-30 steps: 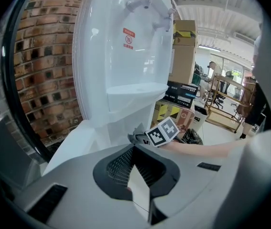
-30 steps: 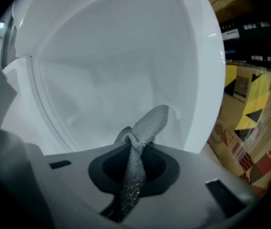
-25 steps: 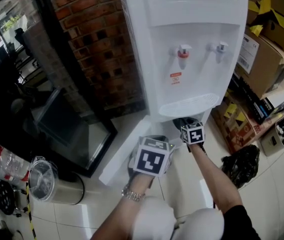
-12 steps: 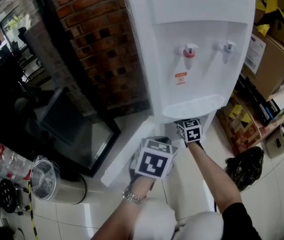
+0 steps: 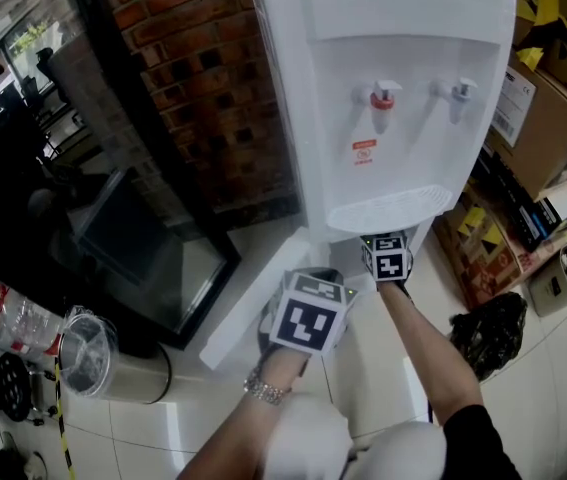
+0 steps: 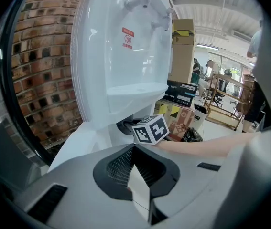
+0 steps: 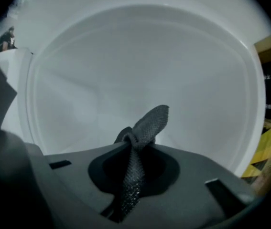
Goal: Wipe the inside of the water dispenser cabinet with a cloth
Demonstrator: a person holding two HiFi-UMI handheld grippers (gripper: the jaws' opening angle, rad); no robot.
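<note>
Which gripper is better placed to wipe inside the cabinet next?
Right. The right gripper is shut on the cloth, facing the cabinet wall; the left gripper is shut, empty, outside it.

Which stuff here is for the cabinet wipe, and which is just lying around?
Job:
- cloth, pinched in the right tongs
- dispenser
- its open door

Lying about:
- boxes
- black bag
- bin

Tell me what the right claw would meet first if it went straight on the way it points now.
Probably the white cabinet wall; the dark cloth pinched in the right claw would reach it first. Depth is unclear.
</note>
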